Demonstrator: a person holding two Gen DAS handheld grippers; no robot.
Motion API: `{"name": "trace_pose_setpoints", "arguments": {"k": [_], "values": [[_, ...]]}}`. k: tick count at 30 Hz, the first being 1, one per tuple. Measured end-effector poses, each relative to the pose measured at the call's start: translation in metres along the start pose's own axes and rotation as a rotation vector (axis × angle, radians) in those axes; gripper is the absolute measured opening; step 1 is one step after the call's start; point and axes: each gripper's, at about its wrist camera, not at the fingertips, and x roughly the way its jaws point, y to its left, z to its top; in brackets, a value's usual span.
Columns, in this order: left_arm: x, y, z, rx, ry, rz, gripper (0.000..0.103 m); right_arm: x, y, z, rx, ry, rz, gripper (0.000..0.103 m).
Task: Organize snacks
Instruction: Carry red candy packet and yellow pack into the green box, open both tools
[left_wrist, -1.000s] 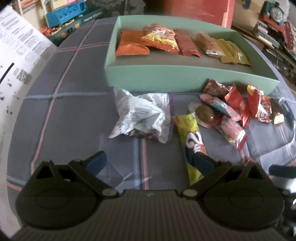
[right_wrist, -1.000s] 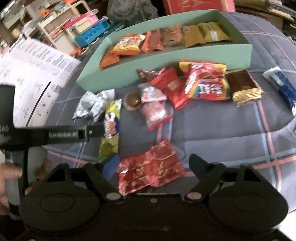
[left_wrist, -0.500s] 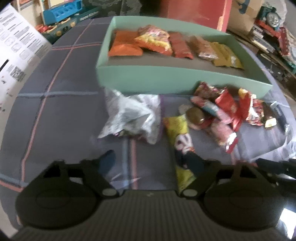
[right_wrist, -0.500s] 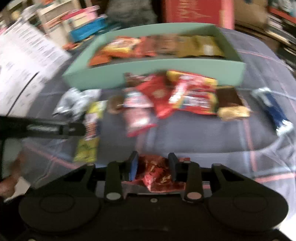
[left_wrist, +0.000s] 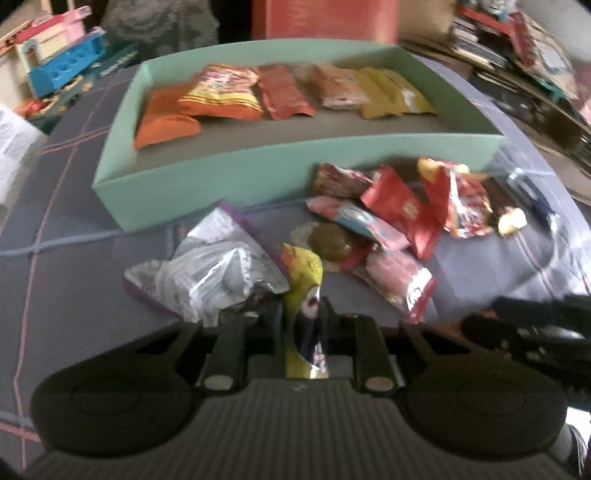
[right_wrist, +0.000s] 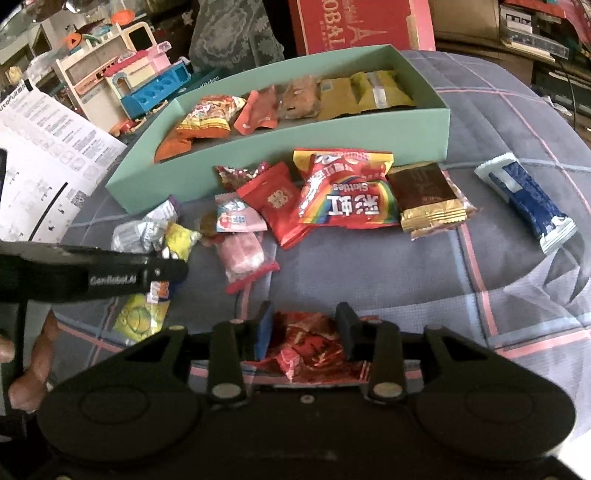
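Yellow wrapper now sits pinched in the left tool (left_wrist: 301, 317): its jaws have just been closing, from wide apart to clamped on the near end of the long yellow snack packet (left_wrist: 304, 280), where a second back that packet lay free between them. Right tool (right_wrist: 304, 325) likewise went from apart to gripping the crinkled red packet (right_wrist: 314, 345), which bunches between its pads. Both packets appear low, at or just off the checked blue cloth (right_wrist: 369, 269). Beside the yellow packet, touching it, lies the crumpled silver bag (left_wrist: 207, 273). Further out: a loose pile including the red Skittles bag (right_wrist: 343, 192), and the mint-green box (left_wrist: 207, 184), its far side lined with sorted packets. Judgement: both grasps made; lifting and carrying to the box comes next, front half being free.
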Motion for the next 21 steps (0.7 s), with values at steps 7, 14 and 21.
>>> {"name": "trace_pose_setpoints", "arguments": {"k": [7,14,21], "values": [[-0.011,0.008,-0.016,0.036,0.033,-0.070,0.019,0.001,0.003,-0.001,-0.010,-0.015,0.010,0.037],[-0.005,0.000,-0.006,0.048,0.029,-0.037,0.032,-0.007,0.004,-0.004,-0.010,-0.005,0.035,0.066],[-0.001,-0.012,-0.007,0.115,-0.002,-0.005,0.028,-0.025,0.000,-0.011,-0.028,-0.018,0.013,0.073]]}}
